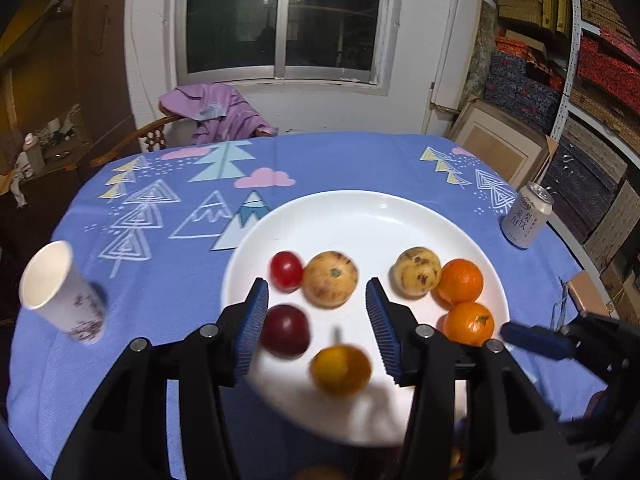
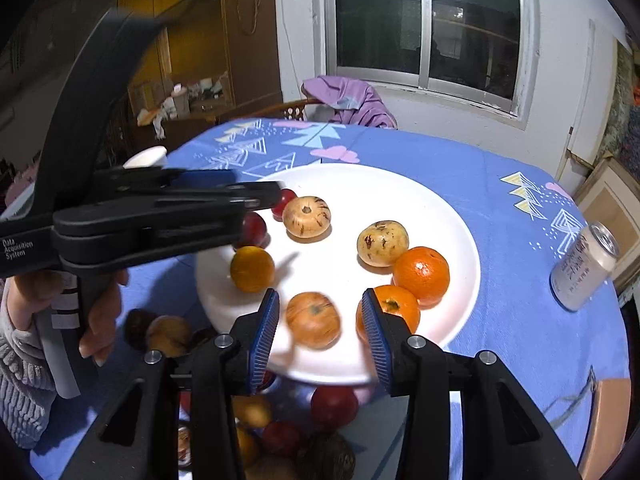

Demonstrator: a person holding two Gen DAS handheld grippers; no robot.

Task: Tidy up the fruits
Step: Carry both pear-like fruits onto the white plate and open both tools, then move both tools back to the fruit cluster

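A white plate [image 1: 360, 216] holds fruit: two oranges [image 1: 460, 280], two pale spotted fruits [image 1: 330, 278], two dark red fruits [image 1: 286, 336] and a yellow-orange fruit [image 1: 340, 368]. My left gripper [image 1: 316, 324] is open above the plate's near side, the yellow-orange fruit blurred between its fingers, not held. My right gripper [image 2: 320, 328] is open over the plate's near edge [image 2: 320, 376]; a blurred pale orange fruit [image 2: 314, 320] sits loose between its fingers. The left gripper also shows in the right wrist view [image 2: 260, 196].
A paper cup [image 1: 60, 292] stands left of the plate, a drink can [image 1: 526, 216] to the right. Several loose fruits [image 2: 280, 436] lie on the blue tablecloth [image 1: 160, 280] near the front. A chair with purple cloth [image 1: 216, 114] is behind the table.
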